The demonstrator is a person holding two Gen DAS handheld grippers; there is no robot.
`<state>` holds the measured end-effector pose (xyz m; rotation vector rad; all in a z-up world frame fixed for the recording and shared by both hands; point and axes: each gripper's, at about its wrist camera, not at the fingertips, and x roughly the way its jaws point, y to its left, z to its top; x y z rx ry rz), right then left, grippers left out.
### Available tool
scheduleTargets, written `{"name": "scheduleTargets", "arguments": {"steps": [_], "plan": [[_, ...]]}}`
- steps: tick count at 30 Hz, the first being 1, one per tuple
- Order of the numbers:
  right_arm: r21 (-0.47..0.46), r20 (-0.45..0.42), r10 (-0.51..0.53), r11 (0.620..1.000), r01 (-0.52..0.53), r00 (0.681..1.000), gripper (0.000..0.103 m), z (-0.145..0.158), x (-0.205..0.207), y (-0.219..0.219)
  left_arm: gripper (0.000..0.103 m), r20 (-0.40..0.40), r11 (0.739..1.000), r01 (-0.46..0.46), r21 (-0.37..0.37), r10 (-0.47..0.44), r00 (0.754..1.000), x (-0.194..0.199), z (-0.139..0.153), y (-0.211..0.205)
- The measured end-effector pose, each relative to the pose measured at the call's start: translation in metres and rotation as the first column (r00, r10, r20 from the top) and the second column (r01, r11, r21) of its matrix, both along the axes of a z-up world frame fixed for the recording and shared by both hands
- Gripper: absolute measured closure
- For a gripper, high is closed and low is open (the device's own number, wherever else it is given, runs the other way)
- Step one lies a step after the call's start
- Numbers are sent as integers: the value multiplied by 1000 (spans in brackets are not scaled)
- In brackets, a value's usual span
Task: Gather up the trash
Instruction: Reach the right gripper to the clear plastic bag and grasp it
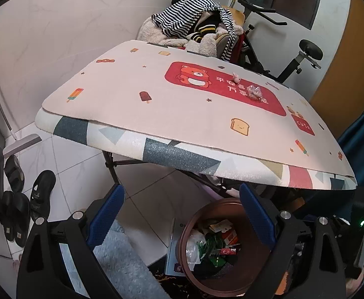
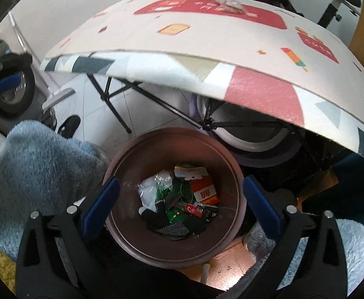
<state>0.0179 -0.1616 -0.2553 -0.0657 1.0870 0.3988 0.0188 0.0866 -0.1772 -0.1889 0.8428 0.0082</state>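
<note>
A brown round bin (image 2: 122, 164) stands on the floor under the table's near edge, holding several wrappers and bits of plastic (image 2: 182, 199). My right gripper (image 2: 180, 199) hangs over its mouth, open wide, nothing between its blue pads. In the left wrist view the same bin (image 1: 196, 214) lies below my left gripper (image 1: 182, 204), open and empty, left of the bin's middle. On the table mat (image 1: 132, 79) rest a crumpled clear wrapper (image 1: 254, 92) and a small pink figure (image 1: 237, 77). The wrapper (image 2: 228, 1) shows blurred at the table's far side.
The folding table (image 2: 256, 87) overhangs the bin. A blue fluffy cloth (image 2: 39, 164) lies left of it. Black sandals (image 1: 27, 199) sit on the tiled floor at left. A chair piled with clothes (image 1: 194, 27) and an exercise bike (image 1: 294, 57) stand behind the table.
</note>
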Motion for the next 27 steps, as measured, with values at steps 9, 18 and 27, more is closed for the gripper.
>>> {"name": "scheduleTargets", "arguments": {"steps": [9,18,27], "plan": [[53,98,-108,993,103,989,6,35,27,-33,12,25,1000,19,-10,-19,1000,23,7,0],[33,232,-129,992,125,964,6,75,113,-66,12,57,998,11,-65,-7,998,70,19,8],[37,239,-150,989,145,959,6,77,233,-57,12,113,996,41,-77,-32,993,113,25,5]]}}
